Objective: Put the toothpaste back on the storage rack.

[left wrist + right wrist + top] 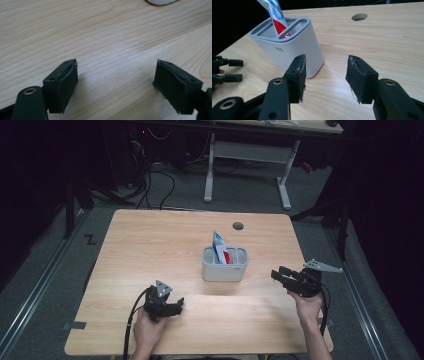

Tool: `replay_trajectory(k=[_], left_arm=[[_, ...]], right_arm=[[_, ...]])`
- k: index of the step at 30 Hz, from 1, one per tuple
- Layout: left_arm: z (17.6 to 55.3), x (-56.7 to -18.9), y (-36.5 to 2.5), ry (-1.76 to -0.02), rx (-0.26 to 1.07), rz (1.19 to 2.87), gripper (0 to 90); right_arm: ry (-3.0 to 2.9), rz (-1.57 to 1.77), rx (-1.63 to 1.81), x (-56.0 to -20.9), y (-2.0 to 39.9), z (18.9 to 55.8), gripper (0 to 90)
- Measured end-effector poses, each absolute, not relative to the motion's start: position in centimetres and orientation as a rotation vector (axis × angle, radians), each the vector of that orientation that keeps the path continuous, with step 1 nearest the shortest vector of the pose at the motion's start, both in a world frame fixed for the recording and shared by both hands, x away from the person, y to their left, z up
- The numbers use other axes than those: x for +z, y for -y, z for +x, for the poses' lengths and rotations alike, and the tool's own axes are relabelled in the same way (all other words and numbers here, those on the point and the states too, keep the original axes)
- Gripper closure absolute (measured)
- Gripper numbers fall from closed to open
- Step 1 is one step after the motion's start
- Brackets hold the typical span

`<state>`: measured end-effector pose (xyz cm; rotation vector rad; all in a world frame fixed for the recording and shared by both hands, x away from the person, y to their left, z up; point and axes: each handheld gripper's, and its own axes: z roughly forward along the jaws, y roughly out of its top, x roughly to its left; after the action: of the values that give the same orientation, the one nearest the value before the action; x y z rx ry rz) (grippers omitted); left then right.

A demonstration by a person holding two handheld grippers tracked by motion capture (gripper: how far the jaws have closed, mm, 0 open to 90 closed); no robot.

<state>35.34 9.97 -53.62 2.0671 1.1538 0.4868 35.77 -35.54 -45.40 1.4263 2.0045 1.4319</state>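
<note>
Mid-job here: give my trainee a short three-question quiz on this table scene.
1. True or false: the toothpaste tube lies flat on the table.
2. Which gripper is nearer the grey holder: A left gripper, B right gripper?
3. Fill in: both grippers' jaws are ____.

Key:
1. False; it stands tilted in the holder.
2. B.
3. Open, nothing between them.

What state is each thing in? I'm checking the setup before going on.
Holder: upright on the table, untouched.
Tube: standing tilted in the holder's middle slot.
Left hand-held gripper: open, nothing between its jaws, low over the table.
Right hand-held gripper: open, nothing held, pointing toward the holder.
</note>
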Motion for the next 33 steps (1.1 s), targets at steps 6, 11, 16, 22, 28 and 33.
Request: replay_trajectory(k=[6, 11, 16, 22, 28, 33], left_arm=[[35.3, -53.6, -10.0, -1.154, 0.487, 2.067, 19.7], [35.3, -53.6, -10.0, -1.154, 0.487, 2.067, 19.7], [35.3, -53.6, -10.0, -1.153, 0.487, 2.069, 19.6], [35.3, -53.6, -10.0, -1.153, 0.487, 2.069, 19.7], [35.3, -53.6, -10.0, -1.154, 0.487, 2.067, 19.7], [35.3, -53.6, -10.0, -1.154, 0.487, 2.067, 19.7]], right_arm=[[-2.016, 1.437, 1.416, -46.3, 35.2, 35.8, 49.9], [-2.015, 1.451, 1.402, -46.7, 35.2, 35.7, 49.9], [-2.015, 1.461, 1.389, -47.1, 35.4, 35.6, 49.9], [-2.025, 1.477, 1.364, -47.8, 35.3, 35.7, 49.9], [-2.040, 1.472, 1.343, -48.2, 34.9, 35.9, 49.8], [-2.059, 1.471, 1.310, -48.6, 34.5, 36.1, 49.8]])
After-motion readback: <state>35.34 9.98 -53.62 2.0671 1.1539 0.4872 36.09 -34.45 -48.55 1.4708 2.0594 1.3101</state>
